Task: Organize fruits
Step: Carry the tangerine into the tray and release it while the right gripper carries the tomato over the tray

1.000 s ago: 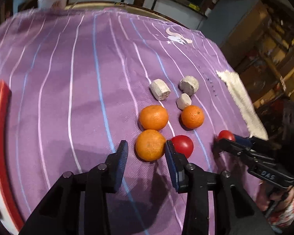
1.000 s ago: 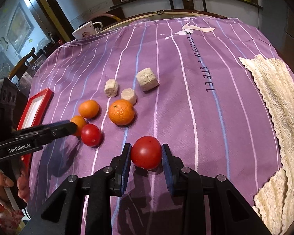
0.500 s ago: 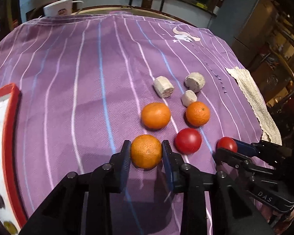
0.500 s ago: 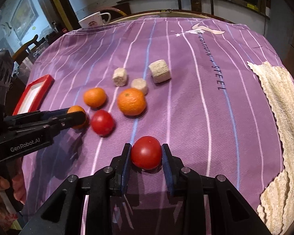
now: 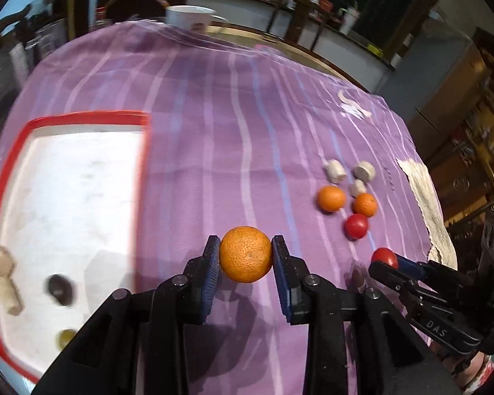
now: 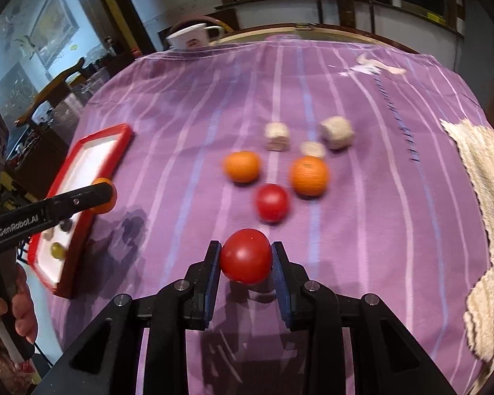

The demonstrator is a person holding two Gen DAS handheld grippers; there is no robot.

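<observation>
My left gripper (image 5: pixel 246 254) is shut on an orange (image 5: pixel 246 253) and holds it above the purple cloth, just right of the red-rimmed white tray (image 5: pixel 82 117). My right gripper (image 6: pixel 246 256) is shut on a red tomato (image 6: pixel 246 255) near the cloth's front. On the cloth lie two more oranges (image 6: pixel 241 166) (image 6: pixel 309 175), another tomato (image 6: pixel 272 202) and three pale chunks (image 6: pixel 336 132). The tray holds a pale piece (image 5: pixel 4 265), a dark fruit (image 5: pixel 60 289) and a yellowish one (image 5: pixel 66 336). The left gripper with its orange also shows in the right wrist view (image 6: pixel 103 194), over the tray's edge.
A white mug (image 6: pixel 190 36) stands at the table's far edge. A cream knitted cloth (image 6: pixel 487 197) lies along the right side. Chairs and counters stand beyond the table. A purple striped cloth (image 6: pixel 362 230) covers the table.
My left gripper closed on the orange, lifted it and swung left toward the tray. My right gripper kept hold of the tomato and stayed near the front.
</observation>
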